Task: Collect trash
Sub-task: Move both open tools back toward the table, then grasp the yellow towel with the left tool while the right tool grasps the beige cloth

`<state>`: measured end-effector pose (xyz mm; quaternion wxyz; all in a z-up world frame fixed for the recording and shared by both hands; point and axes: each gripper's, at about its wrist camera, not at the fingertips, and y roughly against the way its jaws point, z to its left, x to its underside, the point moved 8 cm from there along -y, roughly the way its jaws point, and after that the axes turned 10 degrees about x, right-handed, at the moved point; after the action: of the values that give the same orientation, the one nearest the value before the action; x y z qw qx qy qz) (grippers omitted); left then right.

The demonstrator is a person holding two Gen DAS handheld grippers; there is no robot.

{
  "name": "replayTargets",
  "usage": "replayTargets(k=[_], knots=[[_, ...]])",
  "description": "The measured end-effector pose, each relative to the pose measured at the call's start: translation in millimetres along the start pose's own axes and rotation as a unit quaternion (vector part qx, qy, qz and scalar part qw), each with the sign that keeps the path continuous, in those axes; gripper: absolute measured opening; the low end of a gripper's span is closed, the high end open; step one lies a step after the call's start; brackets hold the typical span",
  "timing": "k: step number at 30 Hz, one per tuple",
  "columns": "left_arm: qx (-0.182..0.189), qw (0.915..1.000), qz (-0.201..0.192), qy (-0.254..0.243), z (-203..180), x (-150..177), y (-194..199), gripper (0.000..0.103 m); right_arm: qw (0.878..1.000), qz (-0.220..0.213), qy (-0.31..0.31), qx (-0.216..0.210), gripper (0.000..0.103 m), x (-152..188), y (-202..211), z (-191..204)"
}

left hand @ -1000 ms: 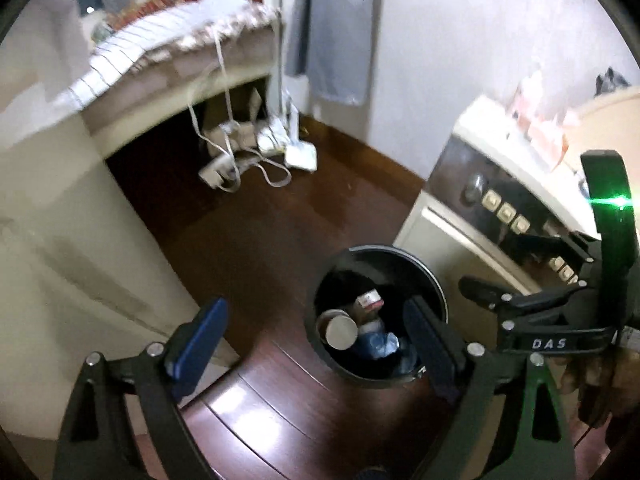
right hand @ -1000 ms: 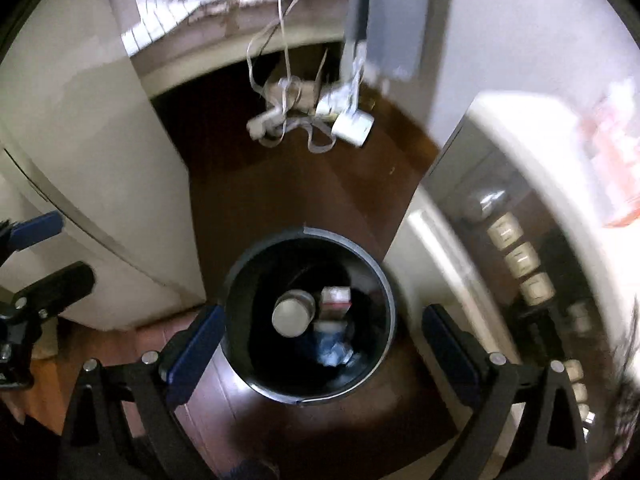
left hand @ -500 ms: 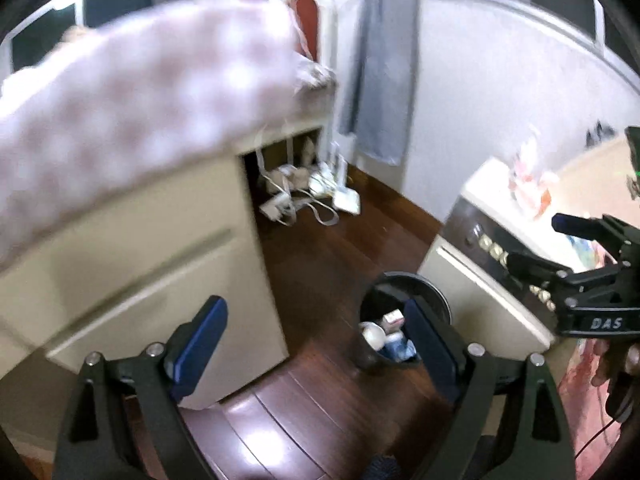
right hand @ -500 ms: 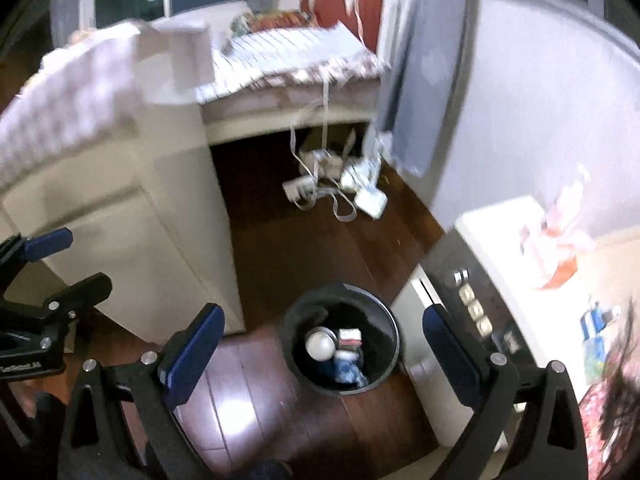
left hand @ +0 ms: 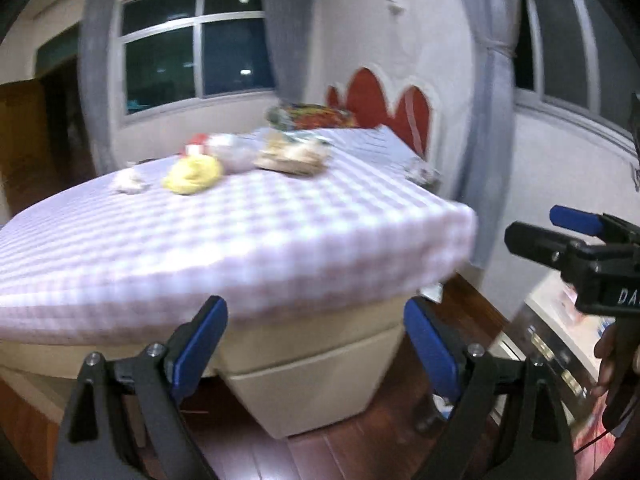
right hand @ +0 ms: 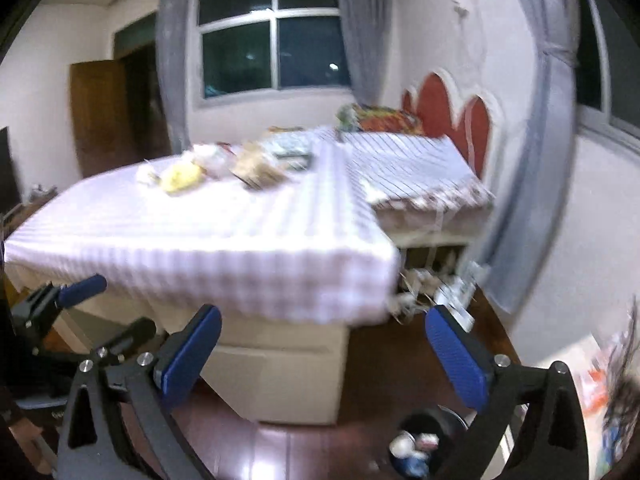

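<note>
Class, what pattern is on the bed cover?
A pale lilac-and-white check on the bed cover, clearest in the left wrist view.

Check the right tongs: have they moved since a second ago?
Yes. The right tongs have swung up and away from the trash bin, which now sits low in the right wrist view, and face the bed.

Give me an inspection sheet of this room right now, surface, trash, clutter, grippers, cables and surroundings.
Surface: bed with pink-and-white checked sheet, blurred by motion.
Job's things: crumpled yellow wrapper, white crumpled scrap and brown paper litter on the bed; round black trash bin on the floor, already holding litter.
Clutter: colourful patterned pillow at the headboard.
Grippers: left gripper open, empty; right gripper open, empty.
Cables: tangled white cords beneath the striped bedside surface.
Surroundings: dark window, grey curtains, red heart-shaped headboard, wooden floor.
</note>
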<state>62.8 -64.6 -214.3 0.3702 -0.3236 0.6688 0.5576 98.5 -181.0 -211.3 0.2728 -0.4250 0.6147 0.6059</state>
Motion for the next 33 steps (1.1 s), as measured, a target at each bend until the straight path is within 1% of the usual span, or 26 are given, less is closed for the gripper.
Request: replayTargets(k=[3, 5, 8, 10, 12, 14, 16, 19, 20, 21, 22, 26, 29, 30, 31, 32, 33], knots=[[-0.03, 0.9994, -0.01, 0.011, 30.8, -8.2, 5.2, 0.091, 1.0, -0.008, -0.004, -0.019, 0.103, -17.8, -7.3, 23.2], [-0.043, 0.9988, -0.009, 0.02, 49.8, -12.7, 6.3, 0.091, 0.999, -0.008, -0.003, -0.04, 0.103, -29.7, -17.1, 41.8], [-0.056, 0.9979, -0.013, 0.032, 81.7, -28.7, 6.0, 0.091, 0.998, 0.0, 0.022, -0.053, 0.103, -47.7, -34.0, 63.9], [-0.068, 0.997, -0.013, 0.033, 103.2, -42.8, 1.1, 0.091, 0.999, -0.002, 0.035, -0.041, 0.103, -66.0, -47.4, 71.9], [-0.075, 0.9965, 0.0, 0.036, 120.7, -53.9, -10.6, 0.091, 0.998, 0.011, 0.047, -0.038, 0.103, -79.1, -64.2, 76.1], [-0.077, 0.9962, 0.018, 0.038, 134.5, -64.8, -26.6, 0.091, 0.997, 0.024, 0.057, -0.038, 0.103, -98.1, -89.7, 83.3], [-0.079, 0.9958, 0.022, 0.04, 148.5, -81.5, -42.5, 0.091, 0.996, 0.045, 0.064, -0.039, 0.103, -107.0, -111.1, 85.6], [-0.062, 0.9964, 0.028, 0.05, 160.2, -99.7, -65.7, 0.091, 0.993, 0.076, 0.074, -0.043, 0.103, -120.1, -155.6, 95.1], [-0.06, 0.9962, 0.036, 0.053, 162.6, -102.6, -73.4, 0.091, 0.993, 0.081, 0.079, -0.04, 0.103, -122.6, -168.1, 98.5], [-0.049, 0.9959, 0.046, 0.061, 164.2, -104.1, -82.3, 0.091, 0.992, 0.084, 0.082, -0.039, 0.103, -123.3, -174.5, 98.3], [-0.039, 0.9953, 0.052, 0.072, 166.7, -106.8, -92.3, 0.091, 0.991, 0.092, 0.083, -0.041, 0.103, -126.7, -189.6, 101.4], [-0.056, 0.9919, 0.09, 0.069, 176.8, -111.9, -133.2, 0.091, 0.988, 0.119, 0.093, -0.042, 0.103, -131.5, -227.6, 108.5], [-0.057, 0.9904, 0.101, 0.075, 184.9, -114.9, -148.4, 0.091, 0.985, 0.134, 0.1, -0.042, 0.102, -131.3, -245.1, 111.6], [-0.059, 0.9895, 0.11, 0.073, 186.0, -114.8, -153.3, 0.091, 0.983, 0.144, 0.102, -0.043, 0.098, -129.7, -250.9, 112.8], [-0.062, 0.9888, 0.117, 0.069, 186.9, -115.3, -156.6, 0.091, 0.982, 0.152, 0.105, -0.045, 0.092, -128.3, -255.5, 113.4], [-0.064, 0.9884, 0.121, 0.066, 187.2, -115.6, -158.2, 0.091, 0.98, 0.159, 0.106, -0.047, 0.088, -126.4, -258.0, 114.5], [-0.068, 0.9877, 0.127, 0.061, 187.9, -115.5, -160.0, 0.091, 0.979, 0.168, 0.105, -0.051, 0.08, -124.2, -262.0, 115.7]])
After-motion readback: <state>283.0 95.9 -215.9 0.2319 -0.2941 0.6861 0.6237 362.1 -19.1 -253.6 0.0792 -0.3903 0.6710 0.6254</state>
